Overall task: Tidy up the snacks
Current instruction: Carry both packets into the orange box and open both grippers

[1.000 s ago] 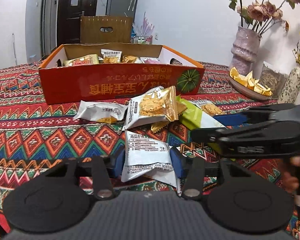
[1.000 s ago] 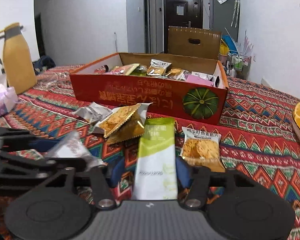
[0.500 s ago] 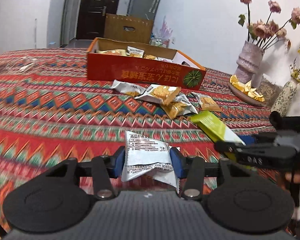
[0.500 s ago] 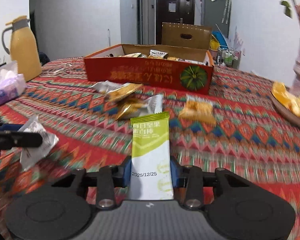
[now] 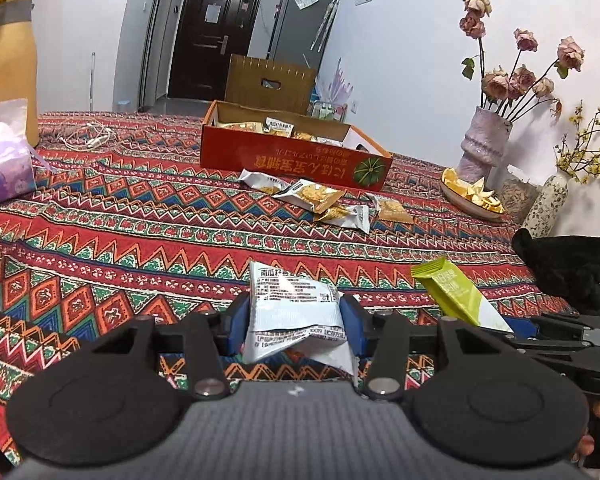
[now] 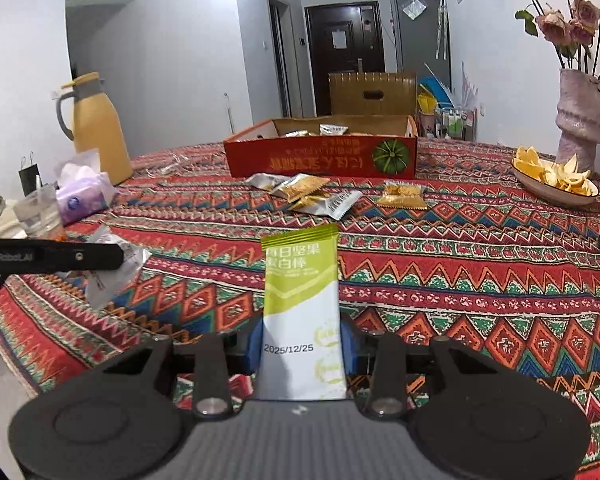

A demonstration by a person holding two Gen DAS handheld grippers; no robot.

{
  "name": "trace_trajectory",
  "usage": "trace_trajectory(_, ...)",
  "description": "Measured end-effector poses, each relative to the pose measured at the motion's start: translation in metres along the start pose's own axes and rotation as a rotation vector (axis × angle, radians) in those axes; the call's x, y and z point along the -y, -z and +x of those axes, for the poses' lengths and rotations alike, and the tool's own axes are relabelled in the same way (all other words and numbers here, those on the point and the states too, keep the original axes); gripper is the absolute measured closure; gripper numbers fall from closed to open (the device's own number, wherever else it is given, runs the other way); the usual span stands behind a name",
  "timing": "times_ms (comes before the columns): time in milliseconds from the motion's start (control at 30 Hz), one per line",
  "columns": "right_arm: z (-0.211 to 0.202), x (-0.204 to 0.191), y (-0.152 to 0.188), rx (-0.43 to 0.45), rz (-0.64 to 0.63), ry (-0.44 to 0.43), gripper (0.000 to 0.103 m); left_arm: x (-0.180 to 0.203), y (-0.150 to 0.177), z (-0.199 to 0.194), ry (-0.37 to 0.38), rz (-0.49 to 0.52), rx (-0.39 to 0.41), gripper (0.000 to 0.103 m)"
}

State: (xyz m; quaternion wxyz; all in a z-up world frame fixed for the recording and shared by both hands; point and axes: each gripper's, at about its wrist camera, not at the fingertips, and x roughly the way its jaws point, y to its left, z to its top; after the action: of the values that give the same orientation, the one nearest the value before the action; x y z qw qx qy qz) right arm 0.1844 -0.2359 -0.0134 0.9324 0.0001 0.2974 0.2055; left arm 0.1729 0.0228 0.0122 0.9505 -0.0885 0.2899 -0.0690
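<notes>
Currently mid-task. Left hand-held gripper [image 5: 296, 322] clenched on white snack packet [image 5: 294, 312]; right hand-held gripper [image 6: 302, 346], jaws just closing, grasping green nut bar [image 6: 302, 300]. Orange box [image 6: 320, 156] far ahead, partly filled; four packets [image 6: 306, 194] loose on desk [image 6: 480, 276] before it.

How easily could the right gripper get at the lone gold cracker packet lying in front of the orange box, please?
Probably not yet: the right gripper is shut on the green protein bar, so its jaws are occupied. The path across the tablecloth to the gold cracker packet looks unobstructed, though it lies well ahead.
</notes>
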Motion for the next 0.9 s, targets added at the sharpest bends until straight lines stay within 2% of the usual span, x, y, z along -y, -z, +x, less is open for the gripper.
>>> trace_trajectory(233, 0.003, 0.006, -0.006, 0.017, 0.012, -0.021, 0.066, 0.000, -0.006, 0.006, -0.003, -0.008, 0.000, 0.054)
trace_trajectory(400, 0.015, 0.009, -0.037, 0.035, -0.047, -0.019, 0.066, -0.009, -0.042, 0.031, 0.015, -0.019, 0.016, 0.054)
trace_trajectory(533, 0.030, 0.014, -0.082, 0.087, -0.117, -0.034, 0.066, -0.016, -0.090, 0.062, -0.010, 0.011, 0.057, 0.054)
trace_trajectory(633, 0.052, 0.030, -0.127, 0.130, -0.107, -0.077, 0.066, -0.018, -0.133, 0.094, 0.002, 0.030, 0.088, 0.054)
trace_trajectory(767, 0.102, 0.059, -0.183, 0.167, 0.006, -0.152, 0.066, -0.019, -0.183, 0.146, 0.015, 0.032, 0.111, 0.054)
trace_trajectory(900, 0.180, 0.090, -0.233, 0.121, 0.135, -0.168, 0.066, -0.025, -0.224, 0.209, 0.035, -0.021, 0.094, 0.054)
